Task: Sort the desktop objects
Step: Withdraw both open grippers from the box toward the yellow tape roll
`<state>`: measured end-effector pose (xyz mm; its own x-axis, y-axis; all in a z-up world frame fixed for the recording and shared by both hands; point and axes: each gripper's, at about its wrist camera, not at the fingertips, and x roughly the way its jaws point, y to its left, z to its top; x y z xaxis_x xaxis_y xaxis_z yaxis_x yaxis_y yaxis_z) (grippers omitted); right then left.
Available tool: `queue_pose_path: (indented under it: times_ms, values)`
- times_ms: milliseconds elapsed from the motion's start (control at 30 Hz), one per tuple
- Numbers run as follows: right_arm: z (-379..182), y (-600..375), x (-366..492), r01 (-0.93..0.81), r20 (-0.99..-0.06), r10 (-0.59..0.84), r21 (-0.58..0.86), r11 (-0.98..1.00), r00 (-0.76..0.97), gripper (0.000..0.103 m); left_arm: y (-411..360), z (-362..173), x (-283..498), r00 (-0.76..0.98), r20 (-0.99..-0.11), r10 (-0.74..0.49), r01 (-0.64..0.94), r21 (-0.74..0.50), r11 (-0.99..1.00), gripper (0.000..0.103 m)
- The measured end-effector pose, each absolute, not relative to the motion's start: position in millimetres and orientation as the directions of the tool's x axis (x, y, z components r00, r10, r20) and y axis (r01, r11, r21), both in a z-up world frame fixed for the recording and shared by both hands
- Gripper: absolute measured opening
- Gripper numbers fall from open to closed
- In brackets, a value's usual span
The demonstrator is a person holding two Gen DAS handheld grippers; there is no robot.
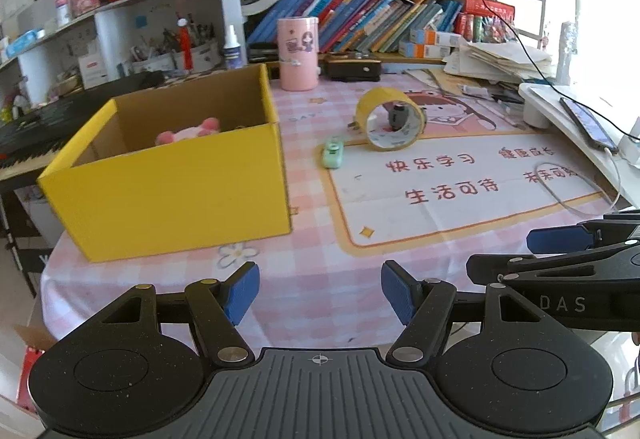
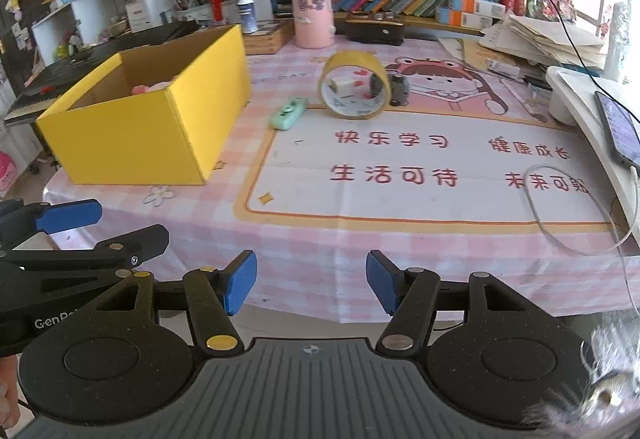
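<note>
A yellow cardboard box (image 1: 172, 183) (image 2: 132, 143) stands open on the pink checked tablecloth, with a pink plush toy (image 1: 188, 133) inside. Right of it stands a yellow tape roll (image 1: 390, 119) (image 2: 354, 87) on edge, with a white charger plug (image 2: 340, 86) and a small dark grey object (image 1: 398, 115) (image 2: 399, 89) by it. A mint green object (image 1: 333, 152) (image 2: 289, 113) lies between box and tape. My left gripper (image 1: 320, 291) is open and empty at the table's near edge. My right gripper (image 2: 312, 281) is open and empty beside it.
A pink cylindrical holder (image 1: 299, 53) and a dark case (image 1: 352, 67) stand at the back before rows of books. A paper stack (image 1: 508, 59), a phone (image 1: 588, 123) on a white stand and a white cable loop (image 2: 568, 211) lie at the right. A keyboard (image 1: 28, 143) sits left.
</note>
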<state>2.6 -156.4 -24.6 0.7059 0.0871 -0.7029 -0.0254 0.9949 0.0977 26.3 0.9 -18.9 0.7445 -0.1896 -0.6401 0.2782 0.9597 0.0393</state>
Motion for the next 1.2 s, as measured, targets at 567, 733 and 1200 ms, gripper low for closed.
queue_pose_path:
  times_ms: [567,733,1200]
  values:
    - [-29,-213,50,0.019,-0.728,0.05,0.087,0.996,0.684,0.058,-55,-26,79,0.72,-0.658,-0.222,0.31,0.018,0.951,0.069]
    - [-30,-230,67,0.008,-0.731,0.062,0.091,0.996,0.68,0.058,-71,-27,92,0.72,-0.661,-0.21,0.294,0.017,0.956,0.069]
    - [-31,-272,113,-0.08,-0.724,0.141,0.118,0.99,0.676,0.058,-109,-24,122,0.741,-0.659,-0.131,0.211,0.044,0.976,0.069]
